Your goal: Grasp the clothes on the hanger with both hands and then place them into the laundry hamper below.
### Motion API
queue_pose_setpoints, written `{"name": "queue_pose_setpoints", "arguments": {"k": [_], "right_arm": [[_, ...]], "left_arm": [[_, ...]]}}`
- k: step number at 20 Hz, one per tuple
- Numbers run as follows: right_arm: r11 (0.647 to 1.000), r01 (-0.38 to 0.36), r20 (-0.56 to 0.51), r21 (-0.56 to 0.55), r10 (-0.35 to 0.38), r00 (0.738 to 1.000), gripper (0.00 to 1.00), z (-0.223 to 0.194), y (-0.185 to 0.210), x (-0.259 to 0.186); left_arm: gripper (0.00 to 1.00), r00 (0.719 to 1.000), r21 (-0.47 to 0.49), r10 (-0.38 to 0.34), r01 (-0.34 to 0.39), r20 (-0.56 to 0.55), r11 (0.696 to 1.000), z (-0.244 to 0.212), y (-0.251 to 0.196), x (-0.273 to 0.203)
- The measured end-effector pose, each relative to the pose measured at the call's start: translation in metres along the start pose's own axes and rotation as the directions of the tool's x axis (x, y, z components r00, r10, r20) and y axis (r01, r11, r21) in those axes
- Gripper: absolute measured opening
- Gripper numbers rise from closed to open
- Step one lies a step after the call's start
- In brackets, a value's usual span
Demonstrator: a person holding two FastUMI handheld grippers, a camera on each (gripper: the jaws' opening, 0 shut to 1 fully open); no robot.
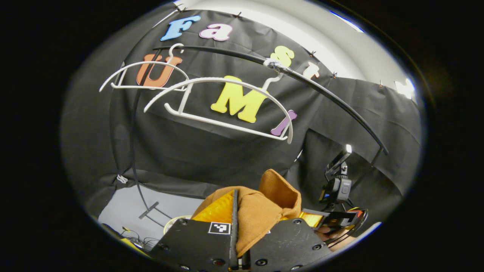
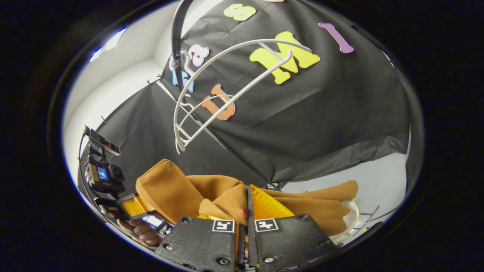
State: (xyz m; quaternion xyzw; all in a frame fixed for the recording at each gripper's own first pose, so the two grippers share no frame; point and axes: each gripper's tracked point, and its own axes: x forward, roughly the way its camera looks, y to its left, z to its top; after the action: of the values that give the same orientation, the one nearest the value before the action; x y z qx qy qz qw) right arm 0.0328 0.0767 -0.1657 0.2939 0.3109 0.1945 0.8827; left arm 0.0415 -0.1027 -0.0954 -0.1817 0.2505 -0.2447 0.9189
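Clothes [image 1: 261, 215] hang pinched in both tools, left tool [image 1: 236, 241] and right tool [image 2: 245, 226], below the bare hanger [image 1: 223, 105].

- Garment [image 1: 261, 215]: brown woven cloth, matt, slightly coarse weave; soft folds at lower centre of the left gripper view.
- Same garment [image 2: 170, 189] in the right gripper view: matt, thick-looking fabric.
- Hangers [image 1: 227, 102]: white plastic, smooth, faint sheen; upper centre.
- Rail [image 1: 325, 94]: dark, smooth, looks like metal, semi-gloss; a rough white wrapping around it at upper centre.
- Booth wall [image 2: 321, 113]: black cloth, matt, creased.
- Left gripper [image 1: 236, 245] body plates: matt, hard, finely scuffed, with shiny screw heads.
- Right gripper [image 2: 245, 241] plates: same matt finish.
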Motion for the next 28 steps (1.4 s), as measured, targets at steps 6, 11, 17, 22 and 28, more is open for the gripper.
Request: {"name": "queue_pose_setpoints", "arguments": {"k": [6, 11, 17, 22, 28], "right_arm": [[0.998, 0.062, -0.042, 0.007, -0.061, 0.997, 0.02, -0.020, -0.029, 0.016], [0.992, 0.124, -0.089, 0.018, -0.122, 0.988, 0.02, -0.035, -0.062, 0.027], [0.975, 0.220, -0.158, 0.018, -0.214, 0.964, 0.06, -0.057, -0.102, 0.046], [0.949, 0.315, -0.239, 0.010, -0.304, 0.922, 0.02, -0.081, -0.146, 0.053], [0.912, 0.409, -0.323, 0.036, -0.377, 0.868, 0.07, -0.105, -0.192, 0.061]], "left_arm": [[0.09, 0.997, -0.079, -0.001, -0.005, -0.082, 0.997, -0.036, 0.011, 0.014], [0.09, 0.989, -0.111, 0.037, -0.053, -0.146, 0.992, -0.063, 0.029, 0.024], [0.09, 0.972, -0.143, 0.067, -0.101, -0.225, 0.985, -0.098, 0.049, 0.038], [0.09, 0.949, -0.146, 0.090, -0.139, -0.302, 0.980, -0.132, 0.060, 0.059], [0.09, 0.912, -0.136, 0.117, -0.183, -0.393, 0.974, -0.162, 0.070, 0.074]]}}
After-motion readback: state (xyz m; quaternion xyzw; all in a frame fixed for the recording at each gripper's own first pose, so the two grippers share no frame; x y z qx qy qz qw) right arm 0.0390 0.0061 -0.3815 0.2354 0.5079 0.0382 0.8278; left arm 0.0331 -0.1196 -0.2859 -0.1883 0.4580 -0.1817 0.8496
